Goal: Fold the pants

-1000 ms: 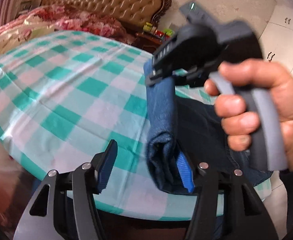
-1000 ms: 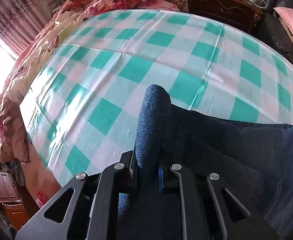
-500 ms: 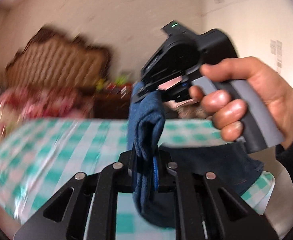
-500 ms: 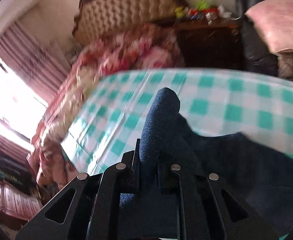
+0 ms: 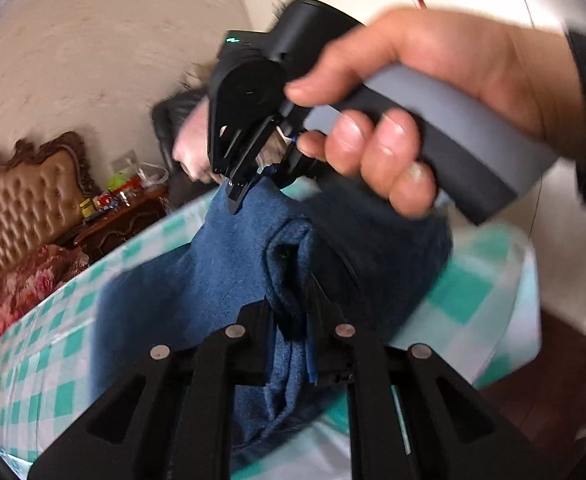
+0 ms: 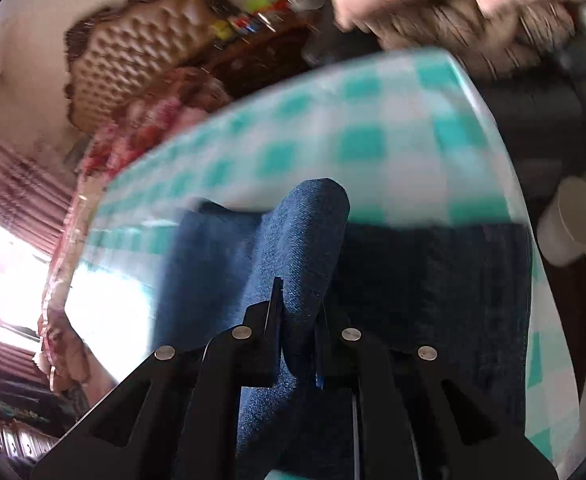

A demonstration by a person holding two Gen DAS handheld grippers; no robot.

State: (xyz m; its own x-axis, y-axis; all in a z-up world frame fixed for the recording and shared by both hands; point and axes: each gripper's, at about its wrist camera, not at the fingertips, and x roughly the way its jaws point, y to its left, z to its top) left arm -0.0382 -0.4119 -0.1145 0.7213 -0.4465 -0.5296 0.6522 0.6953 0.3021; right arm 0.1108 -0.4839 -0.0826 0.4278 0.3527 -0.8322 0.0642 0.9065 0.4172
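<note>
The blue denim pants (image 5: pixel 221 280) hang lifted above a table with a green-and-white checked cloth (image 5: pixel 37 368). My left gripper (image 5: pixel 291 320) is shut on a bunched fold of the pants. My right gripper (image 5: pixel 249 184), held in a hand, shows in the left wrist view pinching the upper edge of the same fold. In the right wrist view my right gripper (image 6: pixel 297 320) is shut on a thick denim fold (image 6: pixel 305 248), and the rest of the pants drape down over the checked cloth (image 6: pixel 333 120).
A tufted brown headboard (image 5: pixel 17 204) and a bed with a red floral quilt (image 5: pixel 17 284) stand behind the table. A dark wooden nightstand (image 5: pixel 121 216) carries small items. The table's right edge (image 5: pixel 529 280) drops to a dark floor.
Both grippers have lifted the pants off the table and swung them. The left gripper, open a second ago, has shut on the fold. The views have tilted upward.
</note>
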